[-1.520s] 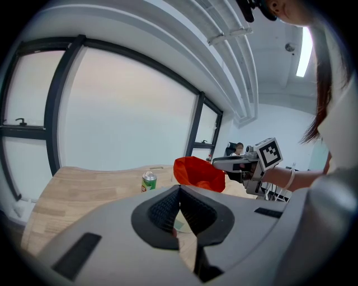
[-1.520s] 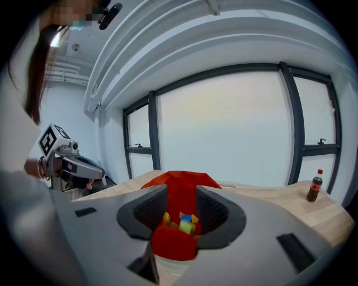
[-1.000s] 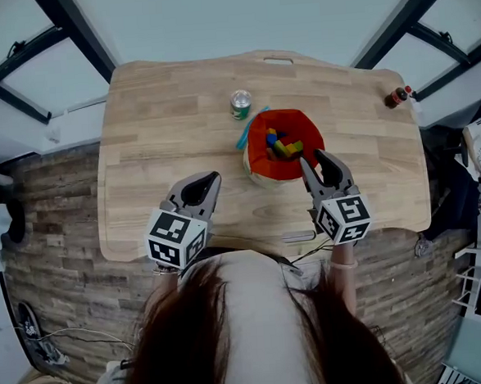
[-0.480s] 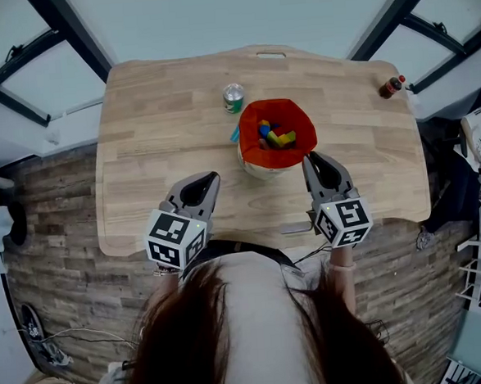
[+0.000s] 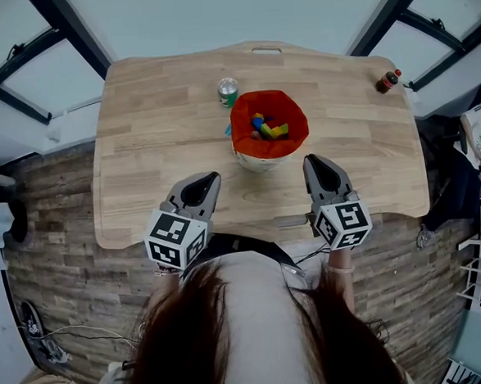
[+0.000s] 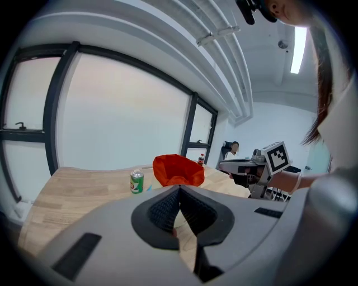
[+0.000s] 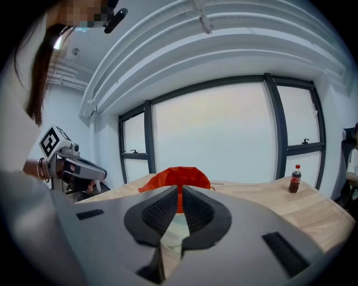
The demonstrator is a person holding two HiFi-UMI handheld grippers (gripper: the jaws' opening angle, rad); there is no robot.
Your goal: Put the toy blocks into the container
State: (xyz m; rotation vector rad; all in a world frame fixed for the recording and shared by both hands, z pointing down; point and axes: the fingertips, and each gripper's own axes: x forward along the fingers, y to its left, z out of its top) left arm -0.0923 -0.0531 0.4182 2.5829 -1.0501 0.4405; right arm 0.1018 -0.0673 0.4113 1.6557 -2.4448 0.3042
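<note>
Right tongs [image 5: 315,162] drew back from container [image 5: 238,128], jaws closed empty.

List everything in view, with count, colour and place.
table: one, light wood, centre of head view
container: one, red-lined, middle of table
toy blocks: several, mixed colours, inside container
can: one, green, beyond container's left side
blue object: one, against container's left side, mostly hidden
bottle: one, dark with red cap, far right corner
left gripper: one, grey, over near edge, shut, empty
right gripper: one, grey, near container, jaws just closed, nothing between them
person's head: one, brown hair, bottom of head view
</note>
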